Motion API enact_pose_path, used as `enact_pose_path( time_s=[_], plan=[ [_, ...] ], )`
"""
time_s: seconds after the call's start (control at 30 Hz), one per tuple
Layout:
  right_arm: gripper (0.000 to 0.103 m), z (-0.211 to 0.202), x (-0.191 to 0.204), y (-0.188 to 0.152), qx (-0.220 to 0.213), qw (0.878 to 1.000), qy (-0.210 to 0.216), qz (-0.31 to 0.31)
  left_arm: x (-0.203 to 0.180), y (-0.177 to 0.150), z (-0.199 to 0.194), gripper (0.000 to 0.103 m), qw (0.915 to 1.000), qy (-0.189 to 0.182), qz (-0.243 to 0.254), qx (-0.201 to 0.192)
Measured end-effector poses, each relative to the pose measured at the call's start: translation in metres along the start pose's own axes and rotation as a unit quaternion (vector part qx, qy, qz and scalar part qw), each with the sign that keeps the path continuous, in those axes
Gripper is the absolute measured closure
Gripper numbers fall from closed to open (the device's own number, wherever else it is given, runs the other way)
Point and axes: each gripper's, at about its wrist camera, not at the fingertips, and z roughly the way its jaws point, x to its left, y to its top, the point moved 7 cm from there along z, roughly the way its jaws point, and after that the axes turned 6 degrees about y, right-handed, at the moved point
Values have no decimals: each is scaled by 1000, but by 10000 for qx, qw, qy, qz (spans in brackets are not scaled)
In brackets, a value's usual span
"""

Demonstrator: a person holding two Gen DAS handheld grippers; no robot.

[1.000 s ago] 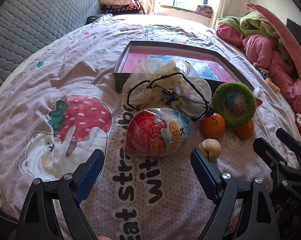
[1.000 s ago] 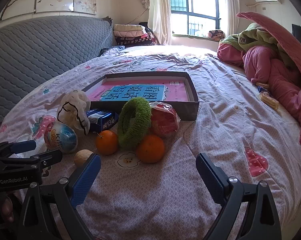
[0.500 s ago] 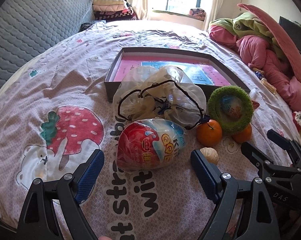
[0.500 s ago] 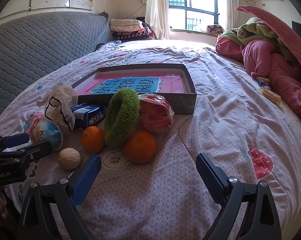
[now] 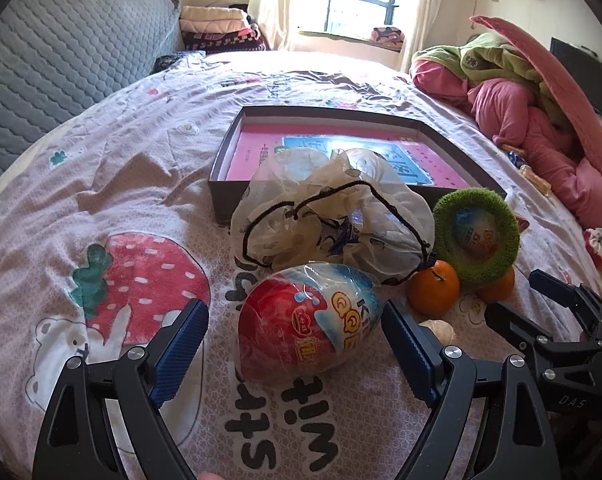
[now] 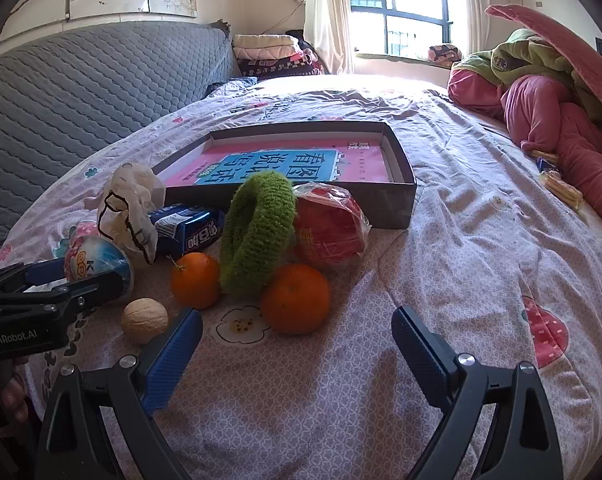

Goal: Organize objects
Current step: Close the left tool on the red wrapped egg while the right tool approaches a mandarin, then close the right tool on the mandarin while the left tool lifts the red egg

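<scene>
A shallow dark box (image 6: 401,200) sits on the bed (image 6: 481,240) and holds only a pink and blue book (image 6: 285,162); the other things lie outside it at its near side. Those are a drawstring bag (image 5: 333,216), a green ring (image 6: 257,232), two oranges (image 6: 295,298), a walnut (image 6: 145,320) and a blue packet (image 6: 189,228). The left gripper (image 5: 295,344) has its jaws wide open either side of a wrapped toy egg (image 5: 309,320), and the right gripper (image 6: 297,352) hovers with jaws open just near of the oranges, holding nothing.
</scene>
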Motion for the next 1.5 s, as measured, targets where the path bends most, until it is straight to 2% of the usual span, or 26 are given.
enact_pose_path(
  time_s=[0.13, 0.37, 0.53, 0.6, 0.67, 0.73, 0.8, 0.97, 1.13, 1.3, 1.37, 1.5],
  plan=[
    [7, 3, -3, 3, -13, 10000, -38, -22, 0, 2, 8, 14, 9998, -215, 56, -2],
    [8, 10, -6, 3, 66, 9998, -197, -68, -2, 0, 22, 14, 9995, -252, 58, 156],
    [21, 15, -6, 3, 119, 9996, -256, -82, -4, -2, 22, 15, 9993, -314, 34, 177],
    [25, 15, -6, 4, 111, 9995, -276, -102, -3, -3, 21, 20, 9992, -350, -16, 172],
    [31, 16, -5, 5, 106, 9993, -308, -171, -3, -3, 21, 20, 9991, -380, -41, 178],
    [38, 19, -3, 4, 131, 9990, -341, -274, -3, -3, 20, 27, 9989, -431, -66, 170],
    [45, 19, 0, 4, 127, 9984, -397, -380, -5, -4, 19, 38, 9988, -461, -48, 144],
    [62, 19, 8, 4, 50, 9979, -284, -581, -12, -7, 16, 42, 9987, -478, 71, 132],
    [63, 20, 10, 6, 36, 9975, -243, -660, -16, -8, 10, 42, 9987, -476, 132, 131],
    [64, 15, 8, 10, -33, 9988, -47, -496, -10, -10, -1, 42, 9994, -286, 82, 170],
    [64, 12, 8, 11, -86, 9987, 15, -493, -8, -10, -6, 42, 9997, -105, 136, 144],
    [64, 4, 12, 13, -102, 9985, 127, -525, -7, -7, -18, 42, 9999, -47, 12, 100]
  ],
)
